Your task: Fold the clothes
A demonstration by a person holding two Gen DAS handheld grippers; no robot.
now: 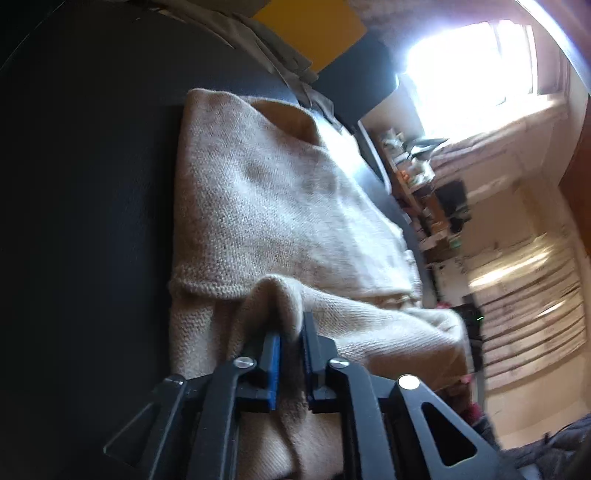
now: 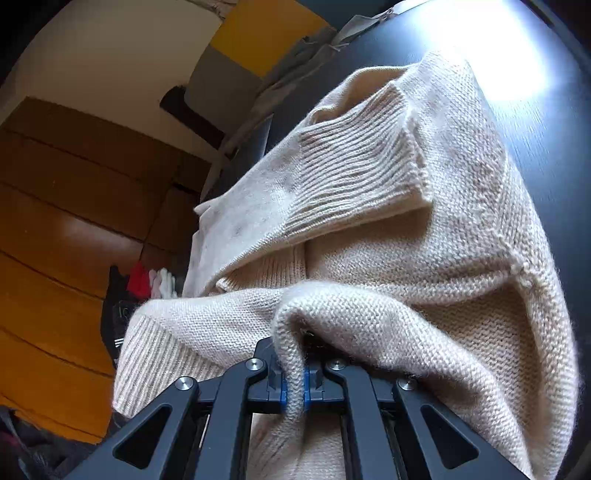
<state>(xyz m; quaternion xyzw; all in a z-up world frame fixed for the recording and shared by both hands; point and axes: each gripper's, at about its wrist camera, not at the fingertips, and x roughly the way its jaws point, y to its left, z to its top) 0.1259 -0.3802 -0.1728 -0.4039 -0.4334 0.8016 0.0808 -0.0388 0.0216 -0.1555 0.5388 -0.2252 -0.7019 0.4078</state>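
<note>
A cream knitted sweater [image 1: 266,206] lies on a dark table [image 1: 81,221]. My left gripper [image 1: 291,332] is shut on a raised fold of the sweater's near edge, the knit pinched between its blue pads. In the right wrist view the same sweater [image 2: 424,258] is bunched, with a ribbed cuff [image 2: 354,177] folded over the body. My right gripper [image 2: 294,373] is shut on a thick fold of the knit, which bulges up over its fingertips and hides them.
Grey clothes [image 1: 280,51] lie at the table's far end [image 2: 295,62], beside a yellow panel [image 1: 317,29]. Shelves [image 1: 424,192] and a bright window [image 1: 469,66] lie beyond the table. Wooden drawers [image 2: 74,206] and a heap of dark and red clothes [image 2: 136,288] are below.
</note>
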